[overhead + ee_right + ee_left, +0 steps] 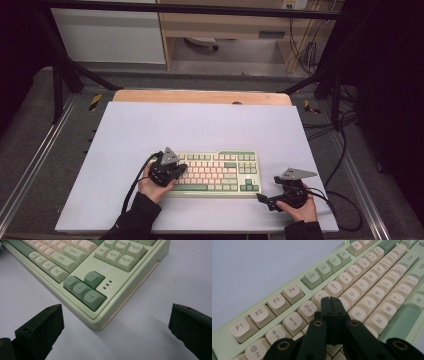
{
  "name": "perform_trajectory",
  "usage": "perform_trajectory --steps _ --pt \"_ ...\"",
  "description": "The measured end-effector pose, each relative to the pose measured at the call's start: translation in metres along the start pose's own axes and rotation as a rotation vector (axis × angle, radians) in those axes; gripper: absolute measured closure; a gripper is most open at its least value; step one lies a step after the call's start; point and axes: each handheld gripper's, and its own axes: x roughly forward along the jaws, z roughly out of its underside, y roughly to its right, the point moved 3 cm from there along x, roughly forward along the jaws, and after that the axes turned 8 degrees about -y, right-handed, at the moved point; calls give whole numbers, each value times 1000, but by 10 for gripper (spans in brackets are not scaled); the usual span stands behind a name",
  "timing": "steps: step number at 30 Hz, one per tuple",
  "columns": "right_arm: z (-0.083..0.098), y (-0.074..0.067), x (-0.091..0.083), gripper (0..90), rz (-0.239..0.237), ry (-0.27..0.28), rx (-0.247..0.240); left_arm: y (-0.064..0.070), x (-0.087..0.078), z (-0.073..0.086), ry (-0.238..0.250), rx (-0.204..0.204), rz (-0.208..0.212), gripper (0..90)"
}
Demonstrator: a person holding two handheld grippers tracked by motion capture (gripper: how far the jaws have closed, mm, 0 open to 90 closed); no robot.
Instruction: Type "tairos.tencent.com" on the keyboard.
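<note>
Keyboard (216,172), one, lying near the bench's (200,125) front edge. My left gripper (330,299), jaws closed and empty, rests over its left keys; my right gripper (115,322), jaws wide apart, faces its three-arrow-key (83,288) corner.

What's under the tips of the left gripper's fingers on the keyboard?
The shut fingers of the left gripper hang over the keyboard between the 5 and 7 keys; the key beneath is covered.

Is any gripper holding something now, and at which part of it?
Nothing is held. The left gripper is shut, empty, over the keyboard; the right gripper is open.
</note>
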Motion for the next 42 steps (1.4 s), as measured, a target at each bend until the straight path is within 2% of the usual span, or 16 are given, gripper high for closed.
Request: perform_trajectory --steps 13,29,42 --pt "0 0 0 5 1 1 1 0 -21 3 29 12 15 899" --pt "0 -1 0 5 -3 -2 5 -15 -48 25 38 -8 5 899" --pt "0 -1 1 5 -5 -9 2 -27 -51 43 17 -33 -20 899"
